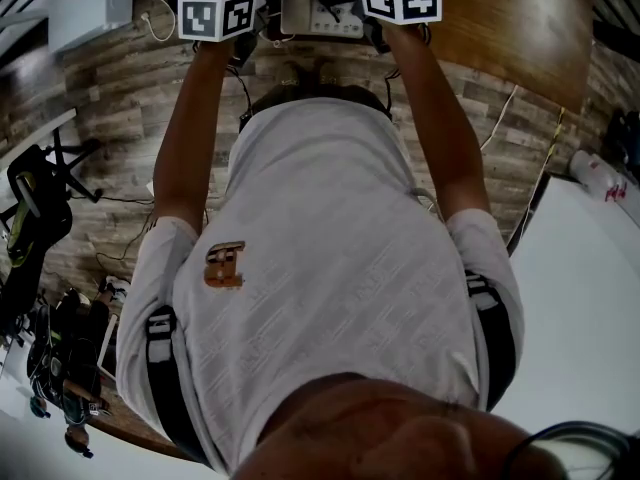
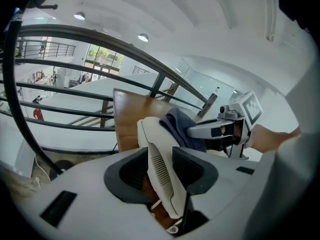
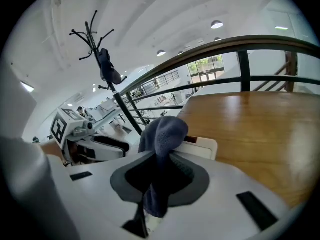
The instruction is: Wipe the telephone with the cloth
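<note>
While the left gripper (image 2: 161,165) clamps both pads on the sides of the white telephone handset (image 2: 150,134), which stands edge-up before the wooden table (image 2: 127,119), the right gripper (image 3: 161,176) pinches the blue-grey cloth (image 3: 165,131) between narrow jaws; the cloth touches the handset's far end, at one o'clock from the left jaws

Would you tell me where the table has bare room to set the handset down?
The table right of the base, out to the railing, is bare wood. It is crowded at the base itself, where the handset and cloth meet.
</note>
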